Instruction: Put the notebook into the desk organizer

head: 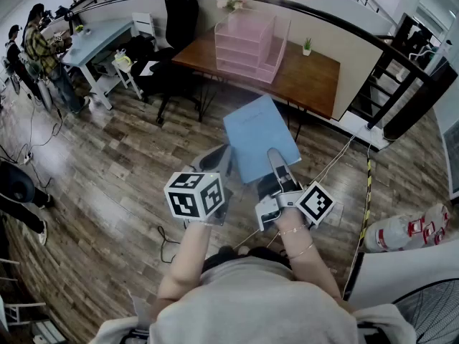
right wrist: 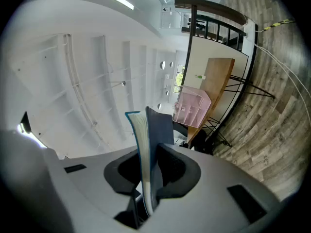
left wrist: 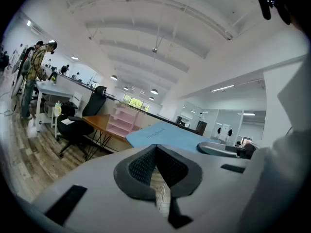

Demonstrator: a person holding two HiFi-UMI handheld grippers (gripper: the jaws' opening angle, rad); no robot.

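A light blue notebook [head: 259, 138] hangs over the wooden floor, short of the desk, with my right gripper [head: 277, 162] shut on its near edge. The right gripper view shows it edge-on, the notebook [right wrist: 158, 125] clamped between the pads of the right gripper [right wrist: 148, 155]. The pink, clear-walled desk organizer [head: 247, 41] stands on a brown wooden desk [head: 312, 81] ahead; the organizer [right wrist: 192, 108] also shows beyond the notebook. My left gripper [head: 221, 156] sits just left of the notebook, apart from it. In its own view the left gripper [left wrist: 156, 153] is shut with nothing held, and the notebook [left wrist: 163, 136] lies ahead.
A black office chair [head: 179, 13] stands left of the desk. People stand by a pale blue table [head: 100, 34] at far left. Cables run across the floor [head: 344, 156]. A dark stair railing [head: 401, 70] is at right, a large water jug [head: 398, 231] at lower right.
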